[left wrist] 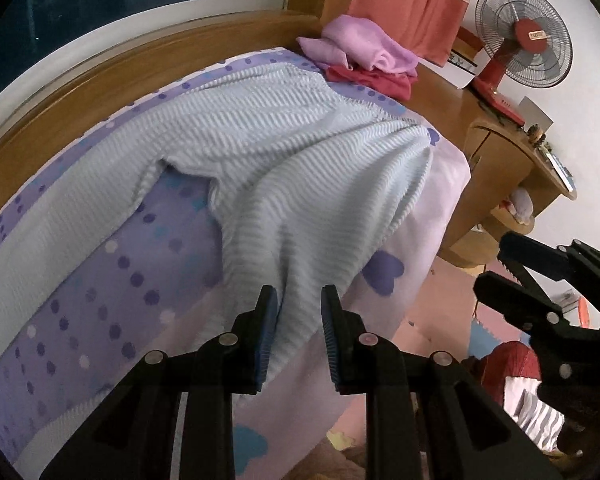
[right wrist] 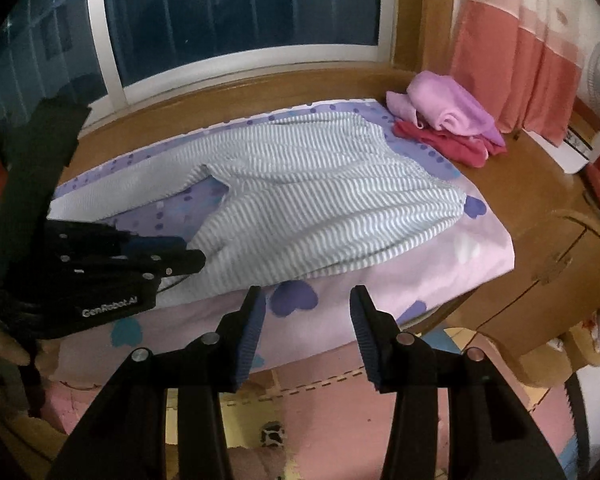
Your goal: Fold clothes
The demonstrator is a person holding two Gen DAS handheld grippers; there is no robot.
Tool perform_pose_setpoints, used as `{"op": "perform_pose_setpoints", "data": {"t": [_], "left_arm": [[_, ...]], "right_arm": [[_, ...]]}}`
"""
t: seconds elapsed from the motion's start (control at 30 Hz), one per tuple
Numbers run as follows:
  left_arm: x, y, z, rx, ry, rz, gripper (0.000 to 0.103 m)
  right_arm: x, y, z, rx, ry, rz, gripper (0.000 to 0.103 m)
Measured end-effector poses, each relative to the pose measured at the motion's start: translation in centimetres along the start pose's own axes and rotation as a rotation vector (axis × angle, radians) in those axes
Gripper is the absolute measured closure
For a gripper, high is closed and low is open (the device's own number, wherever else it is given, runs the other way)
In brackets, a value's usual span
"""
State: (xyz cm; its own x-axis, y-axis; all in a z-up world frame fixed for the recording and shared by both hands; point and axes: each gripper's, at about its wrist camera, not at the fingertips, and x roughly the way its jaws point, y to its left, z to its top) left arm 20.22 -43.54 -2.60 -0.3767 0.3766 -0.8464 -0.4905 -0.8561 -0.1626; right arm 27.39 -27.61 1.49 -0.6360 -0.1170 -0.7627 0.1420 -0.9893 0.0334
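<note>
Left gripper: bottom centre of the left wrist view; its blue-padded fingers stand a little apart with a bunched fold of the striped garment running down between them. Whether the pads actually press the cloth I cannot tell; in the right wrist view the same gripper sits at the left edge, its tip at the garment's near corner.
Right gripper: bottom centre of its own view, jaws apart, nothing between them, above the near edge of the bed; in the left wrist view it shows at the right edge, clear of the cloth.
Person: part of a hand at the lower left of the right wrist view, on the left gripper's handle.
Striped garment: pale blue and white, spread across the middle of both views, one leg reaching toward the left.
Bedsheet: lilac with dots and purple hearts, under the garment.
Folded pile: a pink cloth on top of a red cloth, at the sheet's far right corner.
Fan: red, upper right, on the wooden ledge.
Window: dark, across the top.
</note>
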Motion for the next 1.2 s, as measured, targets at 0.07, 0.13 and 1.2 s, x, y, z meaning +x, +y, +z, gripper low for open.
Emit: {"op": "perform_pose_setpoints", "data": {"t": [0.07,0.13,1.2], "left_arm": [[-1.1,0.3,-1.5,-0.005,-0.006,0.019,0.08],[-2.3,0.7,-2.9,-0.008,-0.009,0.035,0.08],[-15.4,17.8,-23.1,0.345,0.037,-0.052,0.08]], "right_arm": [[-0.7,0.6,-0.6,0.016,-0.005,0.019,0.058],[-1.5,1.6,-1.3,0.022,-0.014,0.032,0.058],[4.3,26.3,-7.8,0.303,0.159,0.066,0.056]]}}
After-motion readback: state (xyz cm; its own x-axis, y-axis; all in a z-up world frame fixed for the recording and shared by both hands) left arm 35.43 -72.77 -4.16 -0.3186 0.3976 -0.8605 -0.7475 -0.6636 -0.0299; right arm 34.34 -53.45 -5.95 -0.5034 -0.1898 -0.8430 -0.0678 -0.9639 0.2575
